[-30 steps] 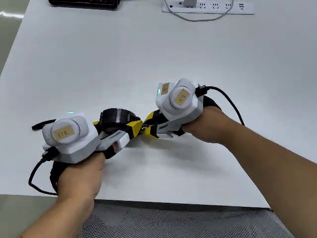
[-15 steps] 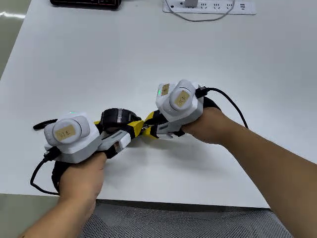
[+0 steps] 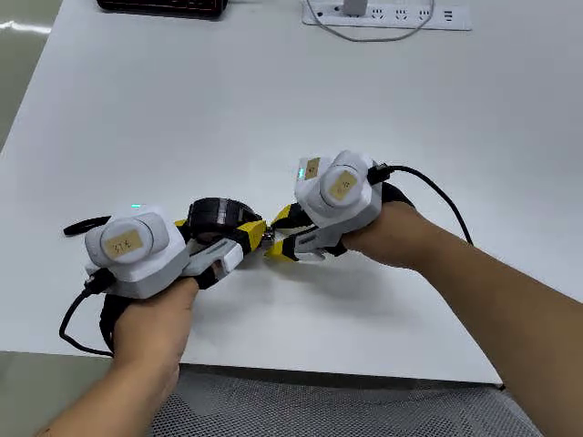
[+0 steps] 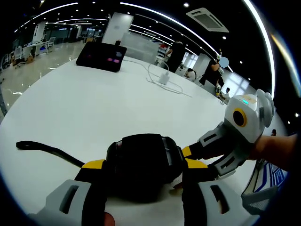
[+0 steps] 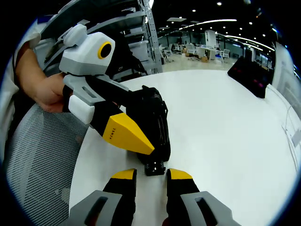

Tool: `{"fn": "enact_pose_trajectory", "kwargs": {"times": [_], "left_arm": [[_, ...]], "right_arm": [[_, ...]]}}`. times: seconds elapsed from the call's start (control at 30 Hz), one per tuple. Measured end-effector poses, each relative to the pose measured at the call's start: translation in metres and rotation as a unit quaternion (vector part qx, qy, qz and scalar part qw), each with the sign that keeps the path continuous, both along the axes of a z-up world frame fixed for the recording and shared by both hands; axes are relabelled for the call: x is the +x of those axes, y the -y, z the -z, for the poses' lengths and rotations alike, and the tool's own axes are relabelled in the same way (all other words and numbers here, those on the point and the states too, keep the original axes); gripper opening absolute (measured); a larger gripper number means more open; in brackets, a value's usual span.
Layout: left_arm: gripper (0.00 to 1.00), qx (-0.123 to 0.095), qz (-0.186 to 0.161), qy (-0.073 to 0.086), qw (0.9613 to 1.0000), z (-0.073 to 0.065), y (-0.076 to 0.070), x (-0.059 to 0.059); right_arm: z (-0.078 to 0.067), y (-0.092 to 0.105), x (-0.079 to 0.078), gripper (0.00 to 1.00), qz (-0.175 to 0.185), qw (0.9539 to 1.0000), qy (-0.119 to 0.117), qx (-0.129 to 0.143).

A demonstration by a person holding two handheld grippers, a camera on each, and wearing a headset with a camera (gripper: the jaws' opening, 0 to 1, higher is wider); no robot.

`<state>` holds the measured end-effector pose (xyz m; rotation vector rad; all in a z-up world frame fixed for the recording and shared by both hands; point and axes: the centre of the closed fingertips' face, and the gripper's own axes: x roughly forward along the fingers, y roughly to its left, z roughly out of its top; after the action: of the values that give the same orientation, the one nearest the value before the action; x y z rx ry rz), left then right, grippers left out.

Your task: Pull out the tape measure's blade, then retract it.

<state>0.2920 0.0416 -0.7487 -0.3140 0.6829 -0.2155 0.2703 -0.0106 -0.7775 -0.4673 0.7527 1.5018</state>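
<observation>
The black tape measure (image 3: 219, 215) is clamped on the white table between the jaws of my left gripper (image 3: 223, 228), which is shut on its case (image 4: 141, 155). A black wrist strap (image 4: 42, 148) trails from the case to the left. My right gripper (image 3: 273, 237) faces it from the right. Its yellow tips sit a narrow gap apart. In the right gripper view the blade's metal end hook (image 5: 155, 167) sits at the case's mouth, just at the gap of my right gripper (image 5: 153, 176). One yellow-tipped finger (image 5: 127, 134) of the left gripper lies along the case (image 5: 153, 117).
A white power strip (image 3: 387, 14) with a cable and a dark device (image 3: 159, 5) lie at the table's far edge. The table's (image 3: 273, 109) near edge runs just under my hands, with a mesh chair (image 5: 42, 155) below it.
The right gripper has edged slightly to the right and down. The left gripper keeps its hold on the tape measure, and most of the shift is the camera's.
</observation>
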Motion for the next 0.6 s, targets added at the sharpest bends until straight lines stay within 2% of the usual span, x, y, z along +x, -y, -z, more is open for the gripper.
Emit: {"fn": "enact_pose_trajectory", "kwargs": {"times": [0.2, 0.33, 0.4, 0.6], "left_arm": [[0.61, 0.000, 0.001, 0.000, 1.0000, 0.0000, 0.0006, -0.0002], [0.61, 0.001, 0.004, 0.004, 1.0000, 0.0000, 0.0011, -0.0005], [0.63, 0.001, 0.006, 0.007, 1.0000, -0.0007, 0.0027, -0.0008], [0.66, 0.003, 0.011, 0.008, 0.9999, -0.0017, 0.0045, -0.0011]], "right_arm": [[-0.0010, 0.0024, -0.0027, 0.23, 0.003, 1.0000, -0.003, 0.003], [-0.0078, 0.0012, -0.0044, 0.28, 0.016, 0.9995, -0.014, 0.025], [-0.0069, 0.0018, -0.0045, 0.30, 0.013, 0.9997, -0.008, 0.021], [-0.0099, 0.0025, -0.0040, 0.31, 0.018, 0.9995, -0.009, 0.024]]}}
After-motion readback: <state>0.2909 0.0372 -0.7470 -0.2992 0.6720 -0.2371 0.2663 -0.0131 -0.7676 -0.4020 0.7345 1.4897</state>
